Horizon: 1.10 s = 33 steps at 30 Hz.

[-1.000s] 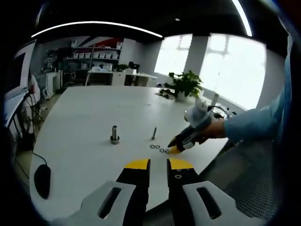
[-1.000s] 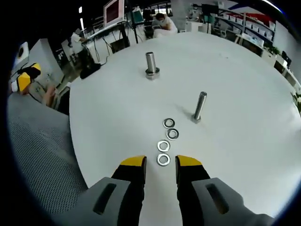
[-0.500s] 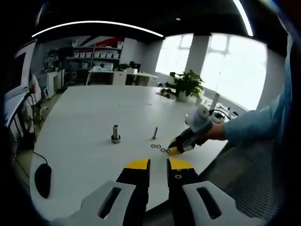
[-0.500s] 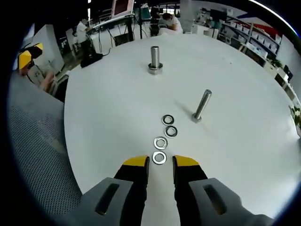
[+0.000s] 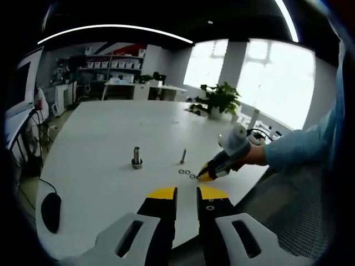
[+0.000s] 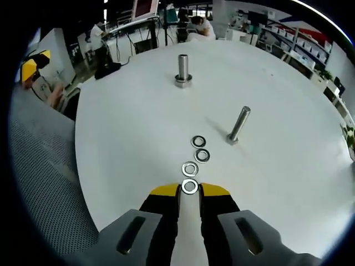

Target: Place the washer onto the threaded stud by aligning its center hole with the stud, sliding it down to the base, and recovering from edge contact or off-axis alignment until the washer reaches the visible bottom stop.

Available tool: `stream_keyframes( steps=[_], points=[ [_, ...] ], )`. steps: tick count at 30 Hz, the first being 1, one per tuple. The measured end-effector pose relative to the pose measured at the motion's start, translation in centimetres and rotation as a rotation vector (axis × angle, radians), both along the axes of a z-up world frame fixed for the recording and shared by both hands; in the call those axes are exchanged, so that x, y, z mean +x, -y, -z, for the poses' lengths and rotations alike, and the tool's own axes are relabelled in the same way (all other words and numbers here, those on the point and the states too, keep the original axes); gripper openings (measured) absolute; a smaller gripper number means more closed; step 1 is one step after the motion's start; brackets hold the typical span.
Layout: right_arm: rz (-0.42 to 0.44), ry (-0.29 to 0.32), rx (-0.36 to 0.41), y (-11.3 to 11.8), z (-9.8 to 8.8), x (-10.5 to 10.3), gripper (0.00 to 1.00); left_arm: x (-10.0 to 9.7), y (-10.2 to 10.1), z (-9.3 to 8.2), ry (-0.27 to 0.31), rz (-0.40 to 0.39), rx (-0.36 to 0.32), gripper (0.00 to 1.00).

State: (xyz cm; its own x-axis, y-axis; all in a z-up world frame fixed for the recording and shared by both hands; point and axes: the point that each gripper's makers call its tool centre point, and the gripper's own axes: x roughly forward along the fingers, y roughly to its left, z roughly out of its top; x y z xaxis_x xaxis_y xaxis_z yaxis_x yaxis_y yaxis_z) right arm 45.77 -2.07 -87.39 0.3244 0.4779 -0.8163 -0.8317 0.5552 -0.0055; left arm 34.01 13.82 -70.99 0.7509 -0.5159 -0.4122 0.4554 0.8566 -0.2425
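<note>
- Four washers [image 6: 195, 162] lie in a row near the counter [image 6: 127, 127] edge; two studs [image 6: 238, 126] stand beyond.
- Right gripper [image 6: 189, 190] reaches low, jaws clamped on the nearest washer [image 6: 189, 186].
- Left gripper [image 5: 186, 193] hovers off the edge, jaws slightly apart.

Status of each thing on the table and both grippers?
Right gripper: jaws closed in around the nearest washer, washer flat on the table.
Other three washers: flat, loose in a row.
Thin stud: upright, bare.
Thick stud: upright, bare.
Left gripper: empty, jaws slightly apart, held back from the table.
</note>
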Motion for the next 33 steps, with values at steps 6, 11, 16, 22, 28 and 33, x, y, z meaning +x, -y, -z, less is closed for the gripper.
stream_keyframes(
  steps=[6, 11, 16, 22, 28, 33],
  points=[
    [-0.006, 0.012, -0.001, -0.2, -0.1, 0.0, 0.14, 0.0, 0.0, 0.0, 0.001, -0.002, -0.001, 0.12],
    [0.009, -0.010, 0.016, -0.3, -0.1, -0.1, 0.14, 0.0, 0.0, 0.0, 0.001, -0.003, -0.001, 0.12],
    [0.009, -0.010, 0.022, -0.4, -0.4, -0.1, 0.14, 0.1, -0.1, -0.1, 0.003, -0.008, -0.003, 0.12],
    [0.010, -0.003, 0.025, -0.3, -0.9, 0.2, 0.13, 0.1, -0.1, -0.1, 0.003, -0.010, -0.003, 0.12],
    [0.033, 0.026, 0.047, -0.2, -2.1, 0.9, 0.13, 0.1, -0.1, -0.1, 0.004, -0.010, -0.003, 0.12],
    [0.066, 0.061, 0.070, 0.0, -3.3, 1.9, 0.13, 0.1, -0.1, -0.1, 0.004, -0.011, -0.004, 0.12]
  ],
)
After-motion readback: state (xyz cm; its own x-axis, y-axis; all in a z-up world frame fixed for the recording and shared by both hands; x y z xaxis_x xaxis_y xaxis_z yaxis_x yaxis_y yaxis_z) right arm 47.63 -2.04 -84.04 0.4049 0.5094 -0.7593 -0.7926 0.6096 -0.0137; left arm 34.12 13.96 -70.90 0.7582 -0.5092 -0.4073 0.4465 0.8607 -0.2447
